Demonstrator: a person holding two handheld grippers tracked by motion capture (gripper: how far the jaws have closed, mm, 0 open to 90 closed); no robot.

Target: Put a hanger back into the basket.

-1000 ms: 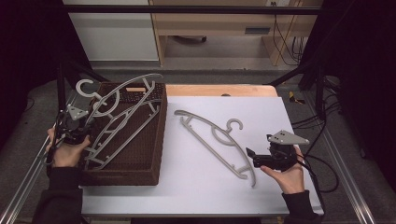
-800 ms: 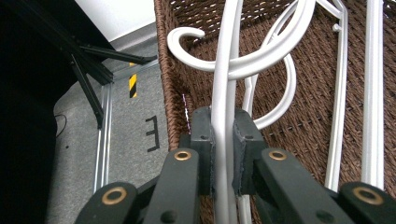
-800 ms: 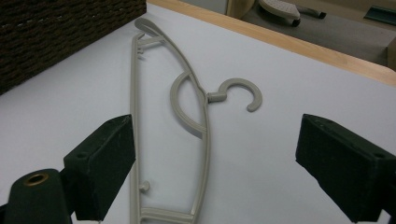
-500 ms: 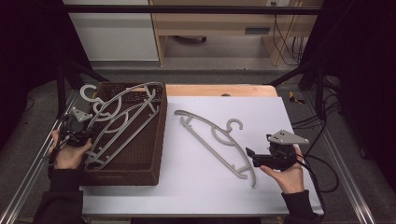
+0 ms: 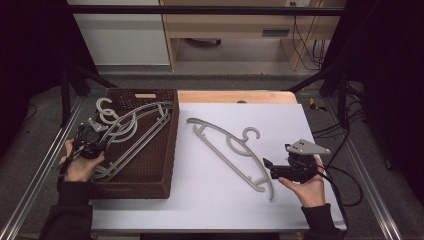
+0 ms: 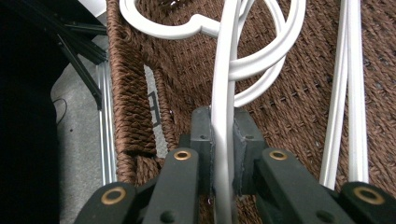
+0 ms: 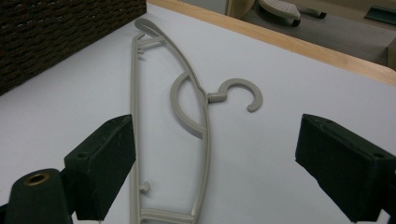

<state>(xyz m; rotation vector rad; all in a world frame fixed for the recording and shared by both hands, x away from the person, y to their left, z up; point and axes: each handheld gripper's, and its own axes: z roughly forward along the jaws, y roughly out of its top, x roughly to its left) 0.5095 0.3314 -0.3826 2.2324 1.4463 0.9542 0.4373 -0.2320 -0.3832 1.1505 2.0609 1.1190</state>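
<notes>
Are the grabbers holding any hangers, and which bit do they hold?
The left gripper has its jaws shut on a white hanger over the woven basket, pinching its thin bar. The right gripper is open; the grey hanger lies unheld.

Beyond the white-topped desk (image 5: pixel 210 200) with its wooden far edge, a grey floor (image 5: pixel 235 82) runs to a white cabinet (image 5: pixel 120 32) and a pale wooden shelf unit (image 5: pixel 235 30). Black curtains (image 5: pixel 30 60) darken both sides, and cables (image 5: pixel 307 35) dangle at right.

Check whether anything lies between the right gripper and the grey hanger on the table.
Nothing visible does. The right gripper stands open at the near end of the grey hanger, with only bare white table between.
</notes>
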